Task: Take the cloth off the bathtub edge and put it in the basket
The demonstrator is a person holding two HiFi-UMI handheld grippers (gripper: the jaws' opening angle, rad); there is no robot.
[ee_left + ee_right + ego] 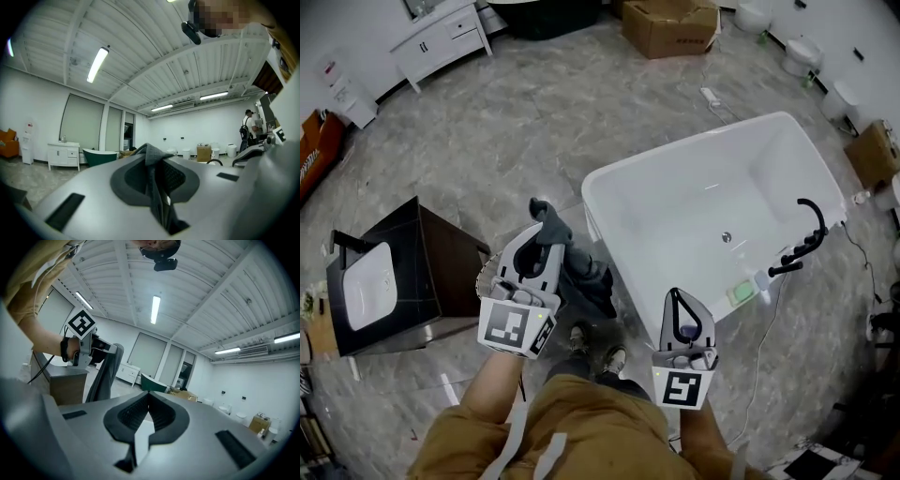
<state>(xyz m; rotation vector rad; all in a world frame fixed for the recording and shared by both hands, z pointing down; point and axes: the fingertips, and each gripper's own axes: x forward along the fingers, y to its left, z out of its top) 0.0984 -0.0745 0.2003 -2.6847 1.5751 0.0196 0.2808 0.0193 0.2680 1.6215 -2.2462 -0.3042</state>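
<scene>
Dark grey cloth (pixel 586 272), bunched, hanging from left gripper (pixel 547 236)

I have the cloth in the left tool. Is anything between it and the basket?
Nothing visible. The cloth hangs from the shut left tool, clear of the bathtub. A mesh rim, probably the basket, shows just under that tool beside the dark cabinet. The tool hides most of it.

I read the dark grey cloth (pixel 584 270) as clamped in the left claw (pixel 542 223), its bulk hanging crumpled below, just beside the white bathtub (pixel 694 142) corner.
</scene>
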